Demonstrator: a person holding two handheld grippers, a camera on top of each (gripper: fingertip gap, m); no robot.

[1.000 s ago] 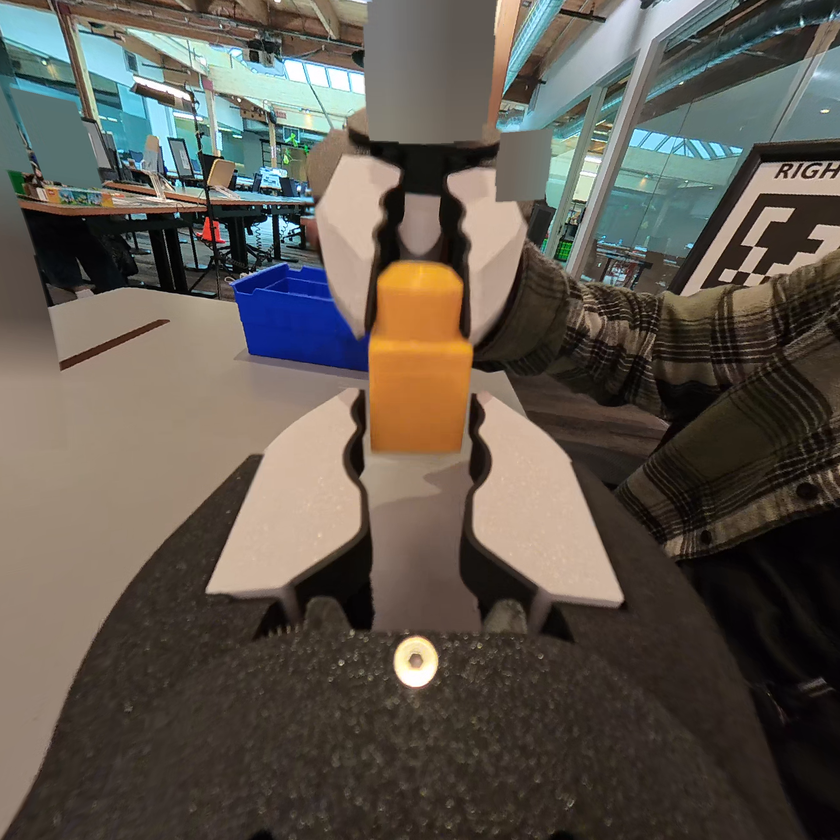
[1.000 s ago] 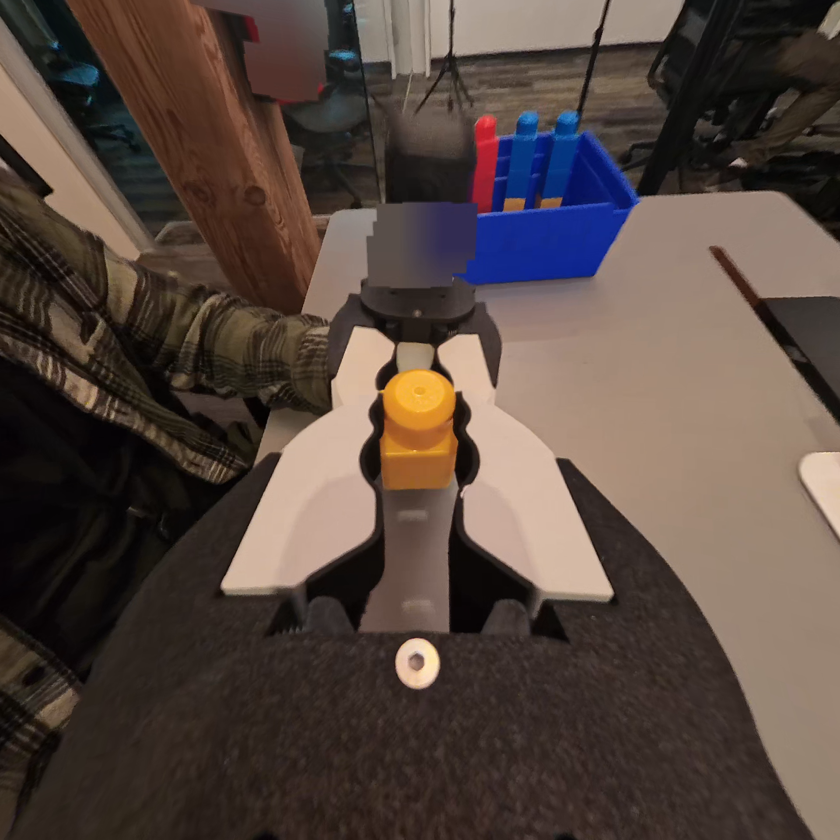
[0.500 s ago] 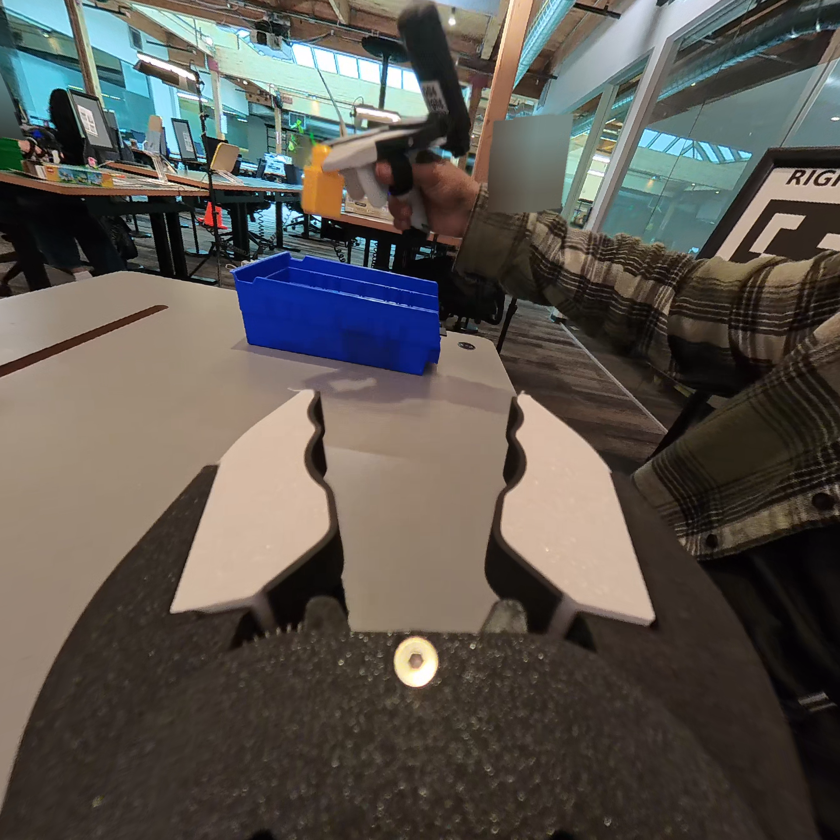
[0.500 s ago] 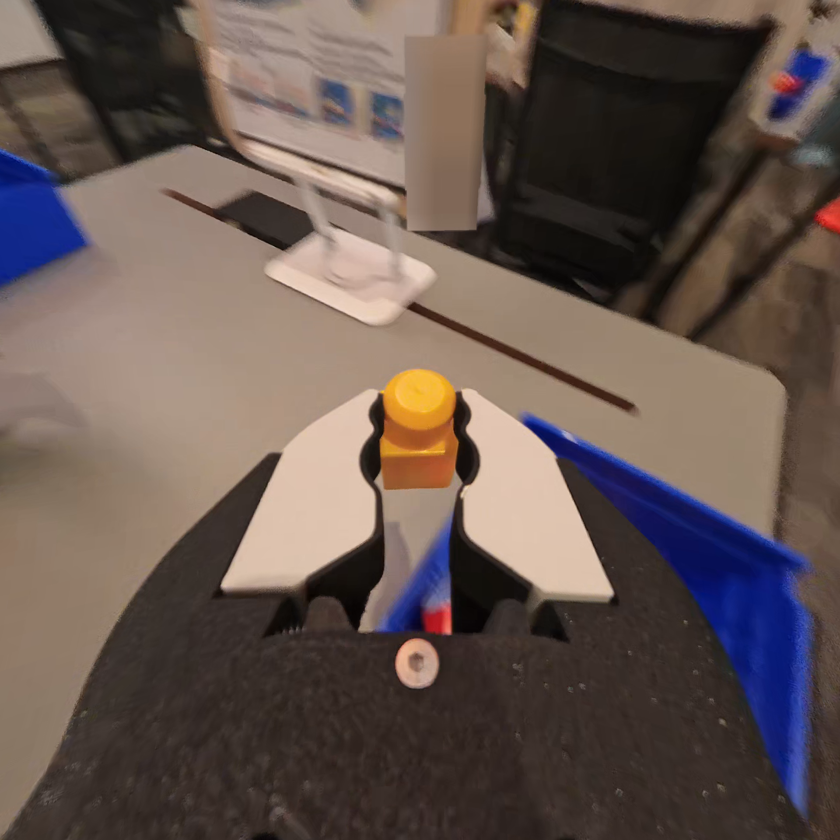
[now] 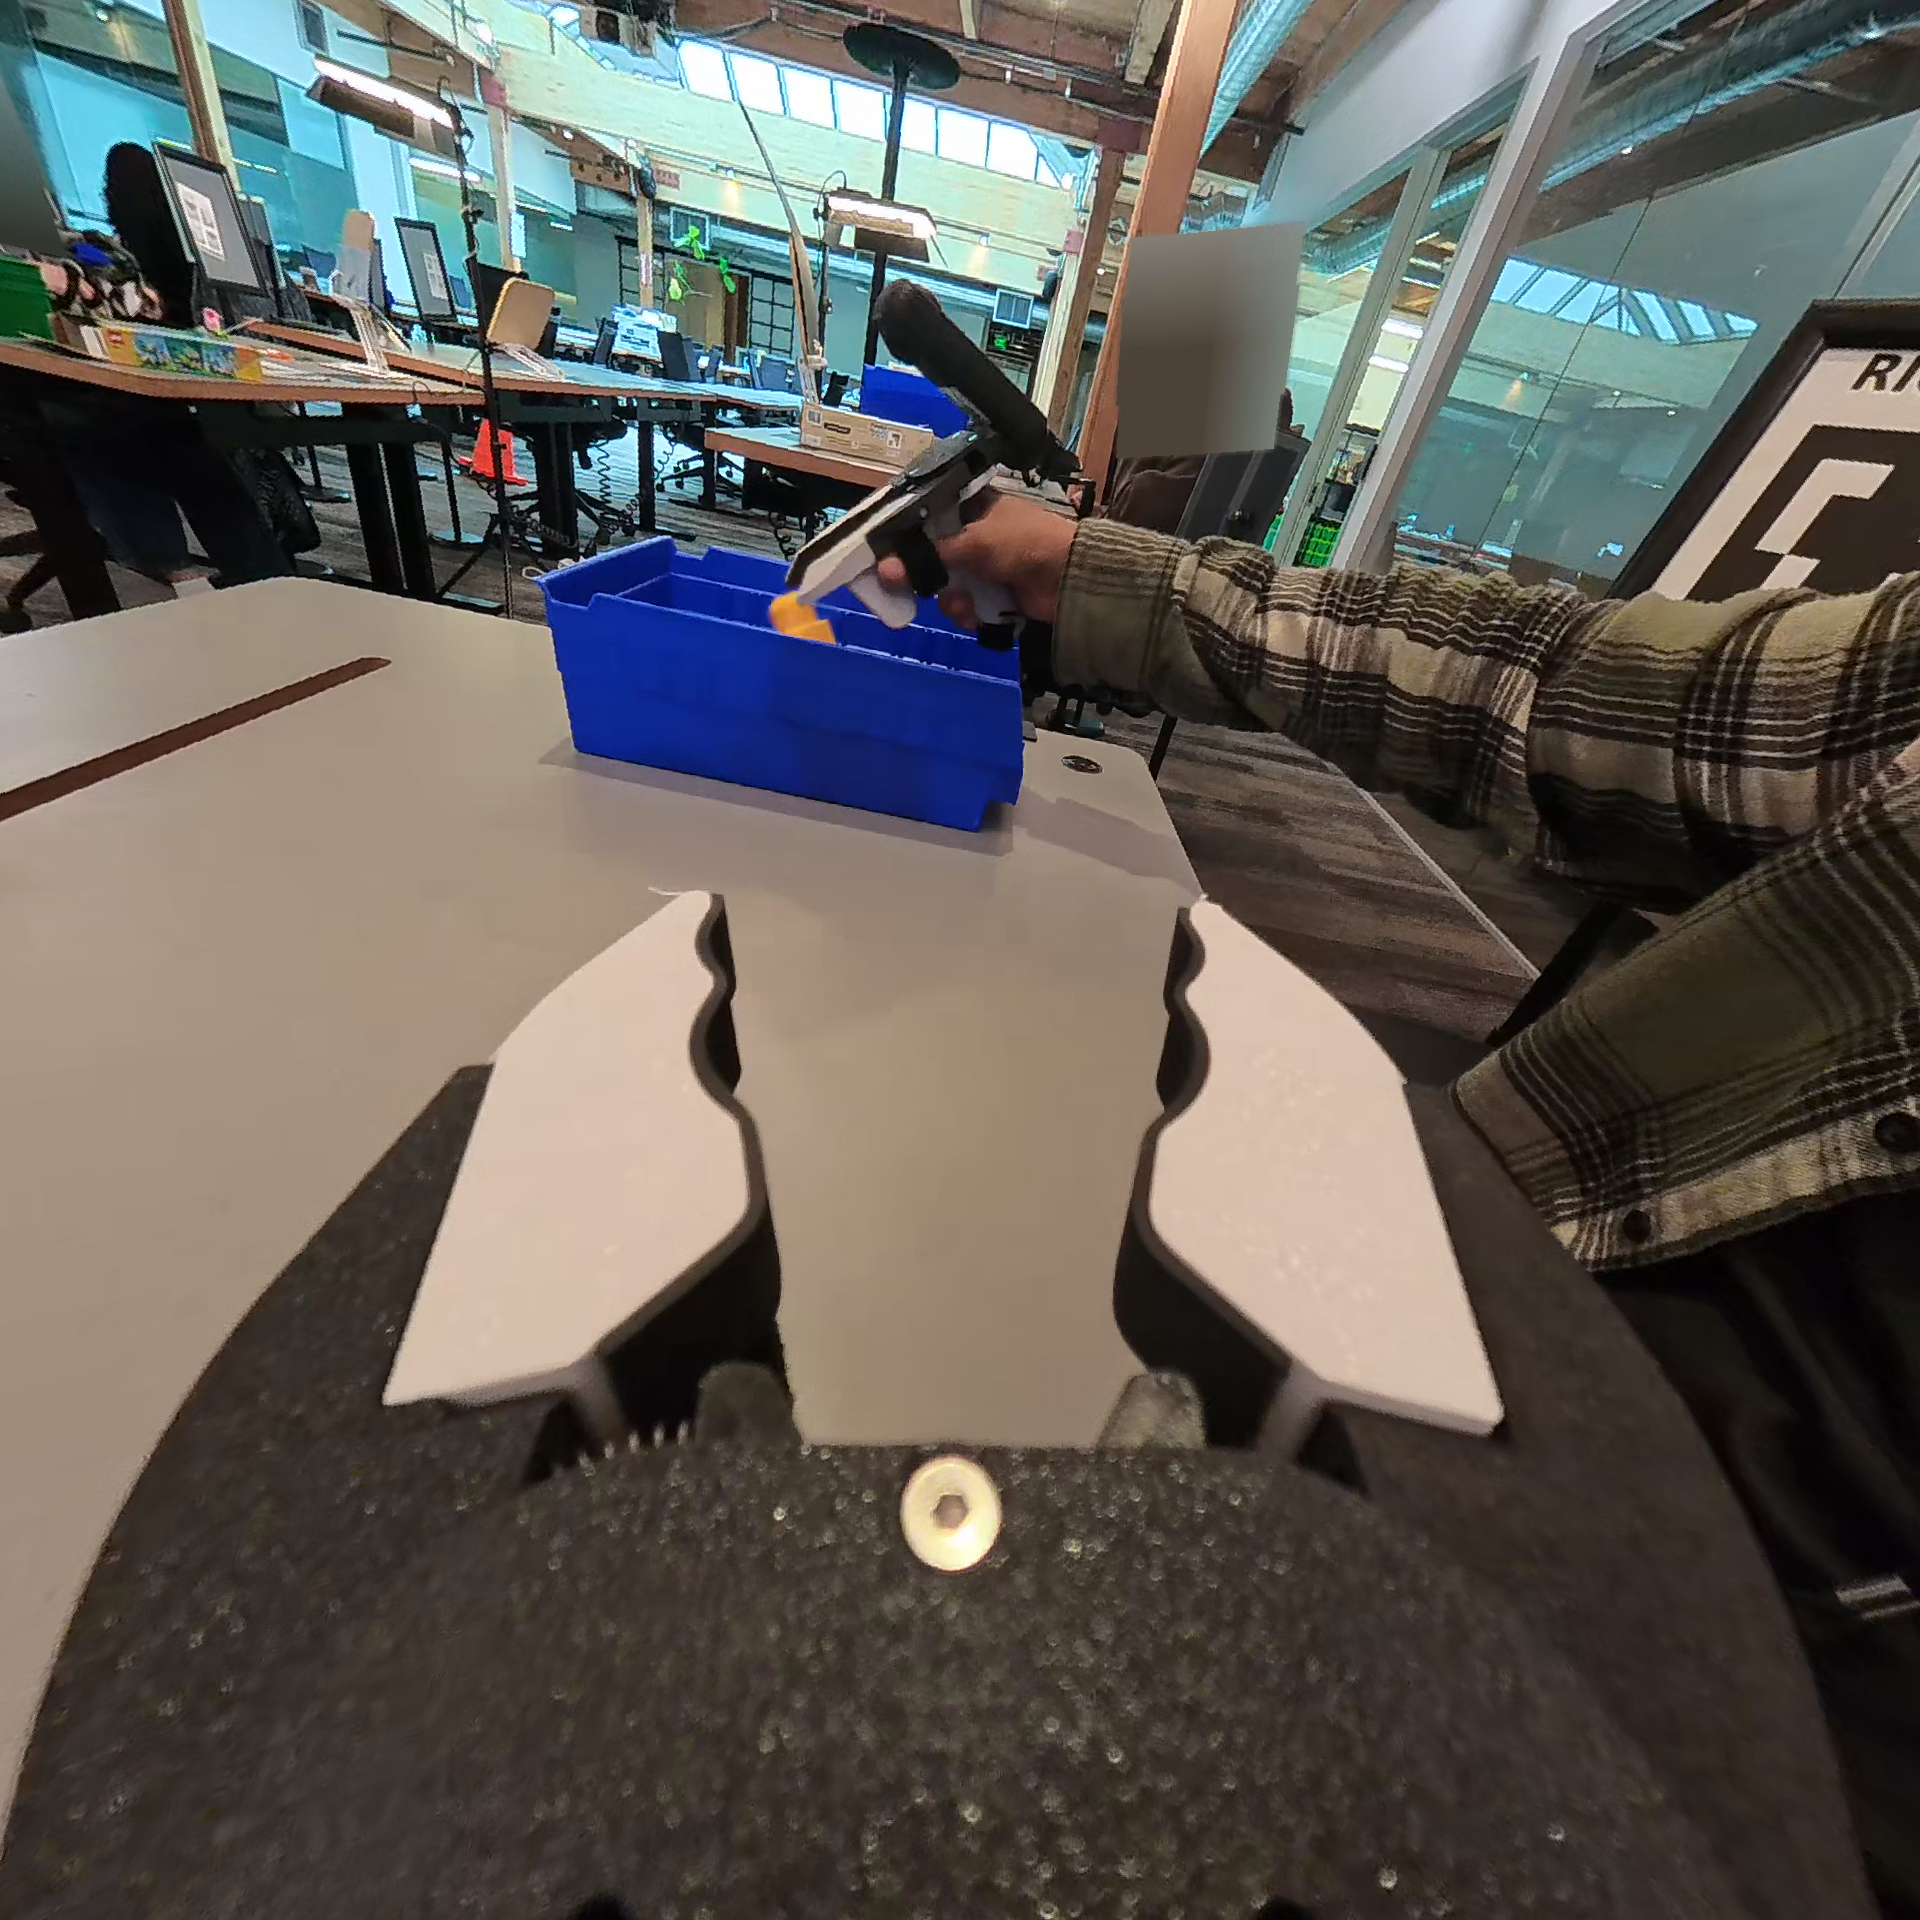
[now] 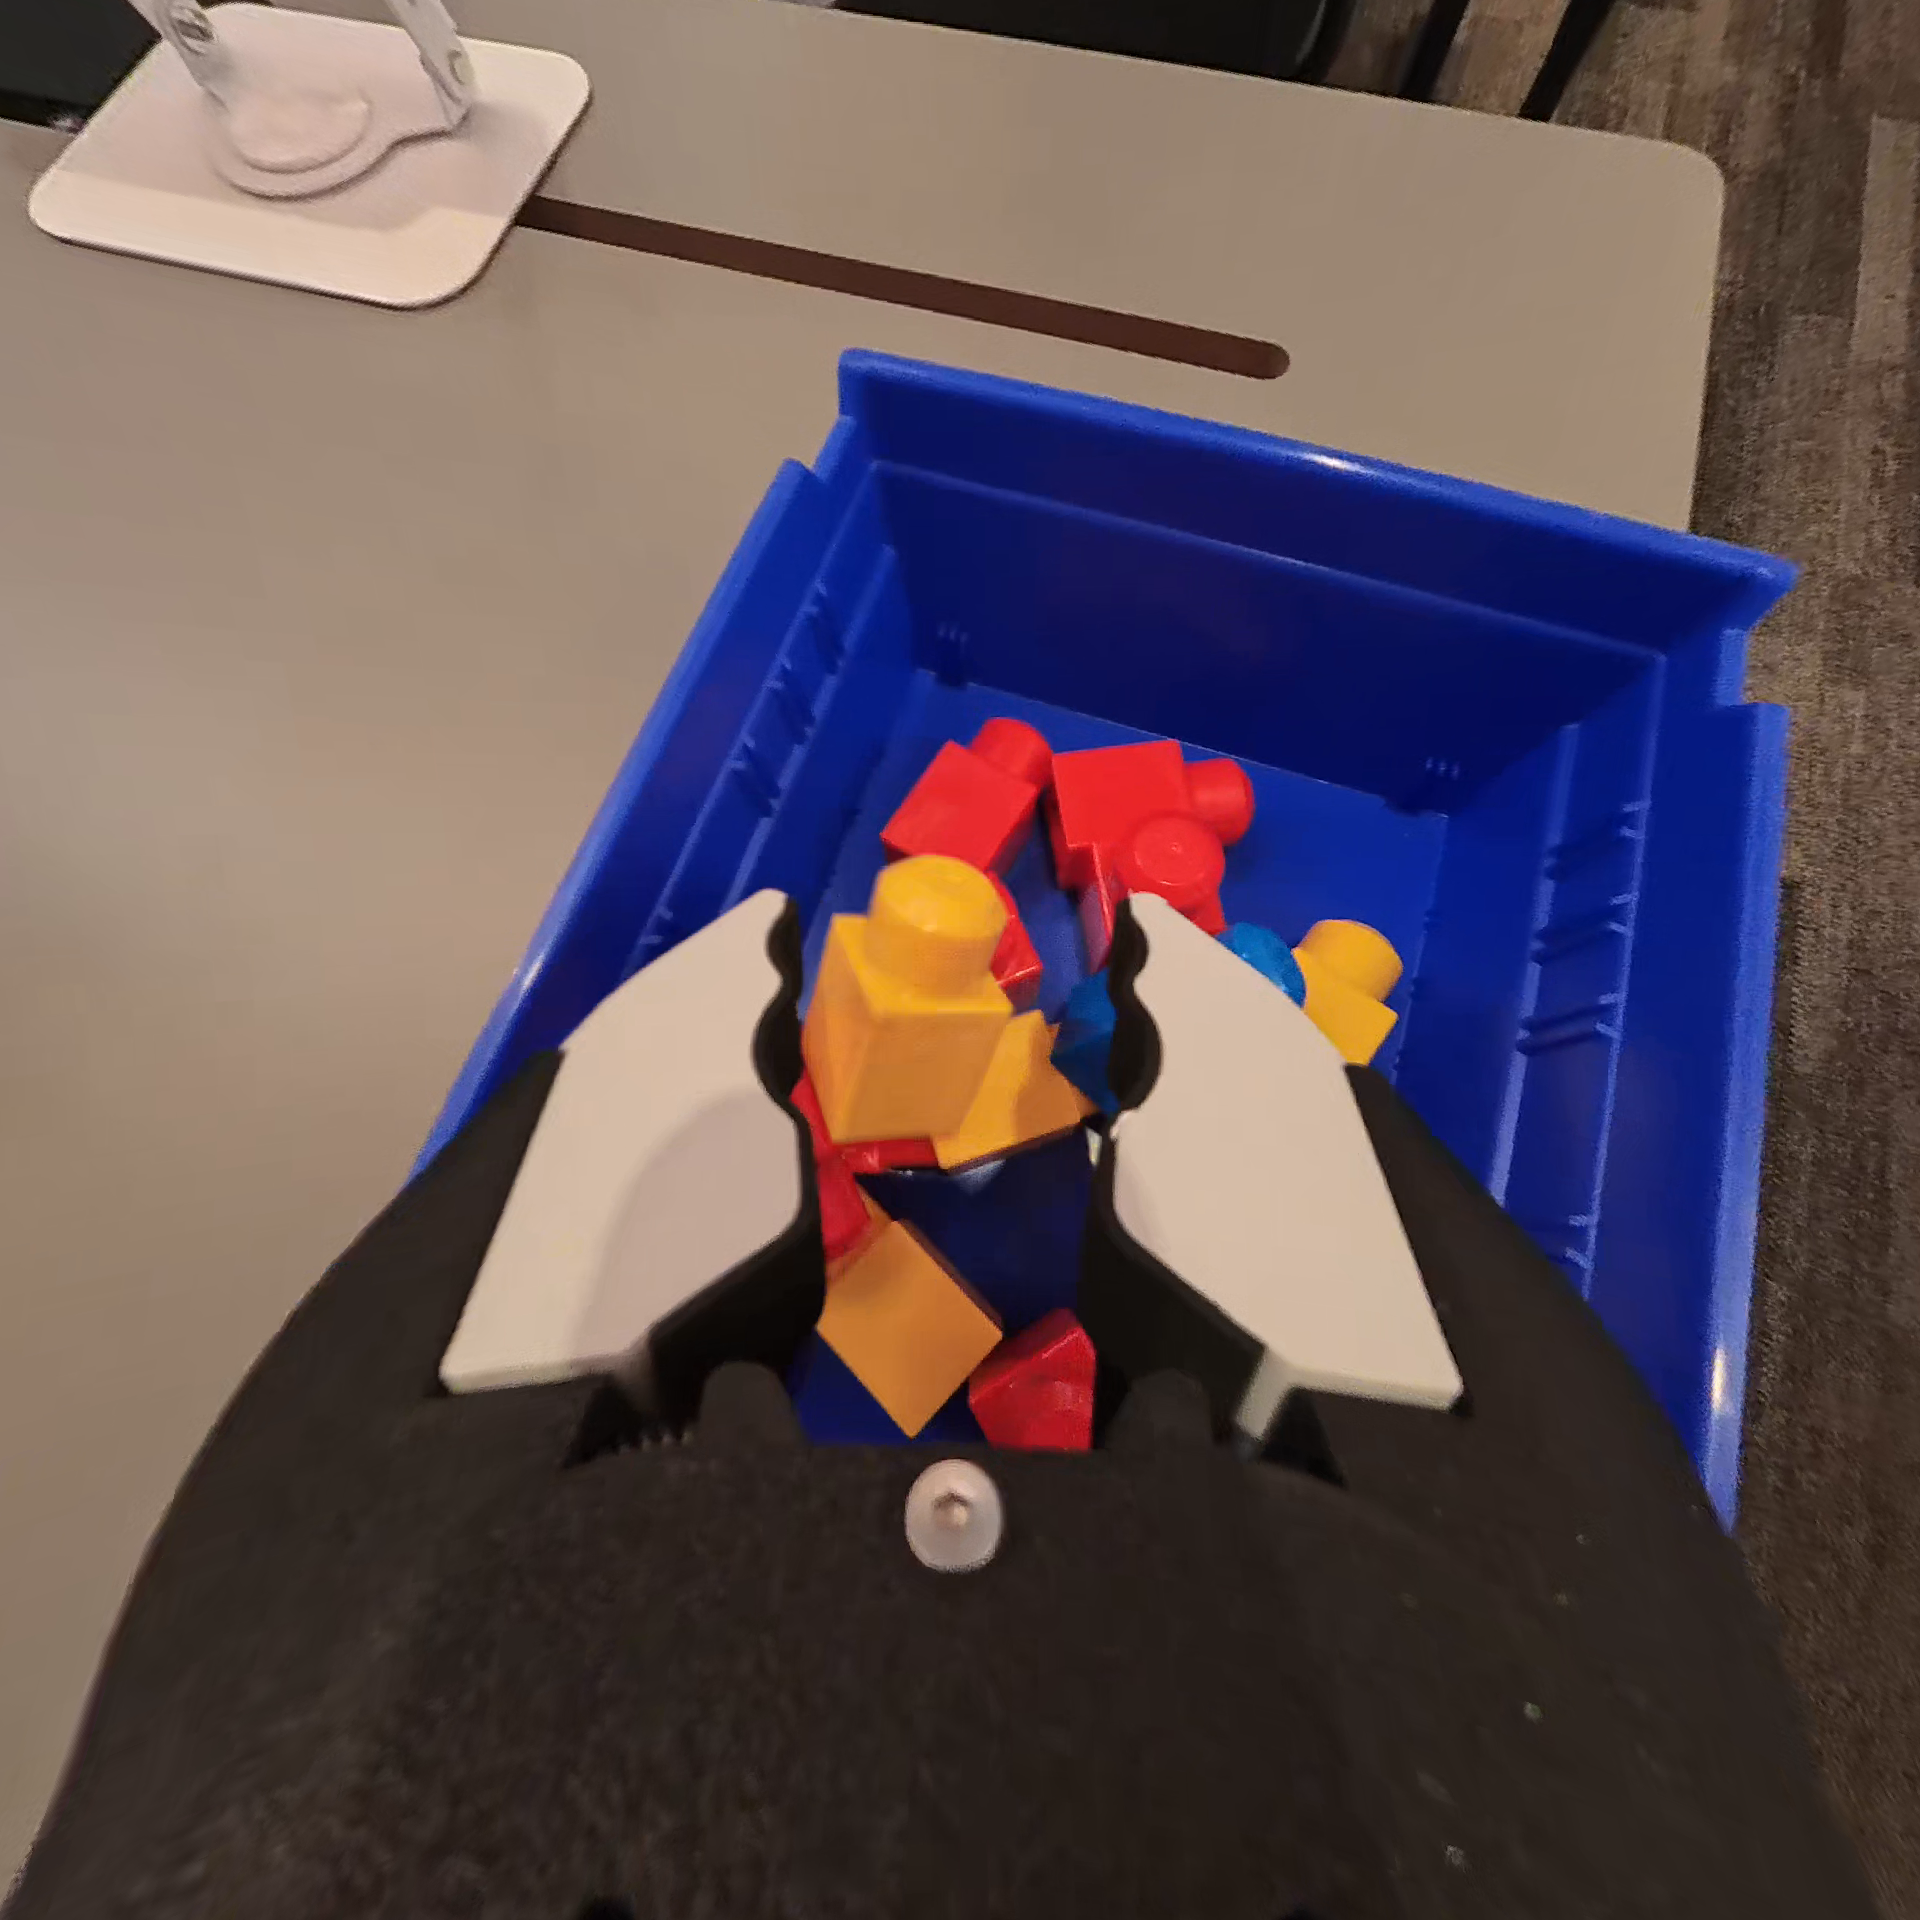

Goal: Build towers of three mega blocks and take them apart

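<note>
My right gripper (image 6: pixel 954 902) is open above the blue bin (image 6: pixel 1299 457). An orange block (image 6: pixel 904 1029) sits tilted between its fingers, close to the left pad, with a clear gap to the right pad. Below it in the bin lie loose red blocks (image 6: pixel 966 800), a blue block (image 6: pixel 1257 956) and more orange blocks (image 6: pixel 1345 982). My left gripper (image 5: pixel 948 904) is open and empty over the grey table (image 5: pixel 312 935). The left wrist view shows the right gripper (image 5: pixel 831 566) tipped down over the bin (image 5: pixel 779 717), with the orange block (image 5: pixel 798 615) at its tips.
A white stand base (image 6: pixel 312 177) sits at the far left of the table, beside a dark slot (image 6: pixel 935 301). The bin stands near the table's corner edge (image 6: pixel 1704 208). A plaid sleeve (image 5: pixel 1455 665) reaches in from the right. A framed marker board (image 5: pixel 1818 468) stands behind. The left gripper's tips are roughly 45 cm from the right gripper's.
Both grippers held the orange block together; my left gripper opened and drew back. My right gripper carried the block over the bin and opened, and the block has come loose from its pads.
</note>
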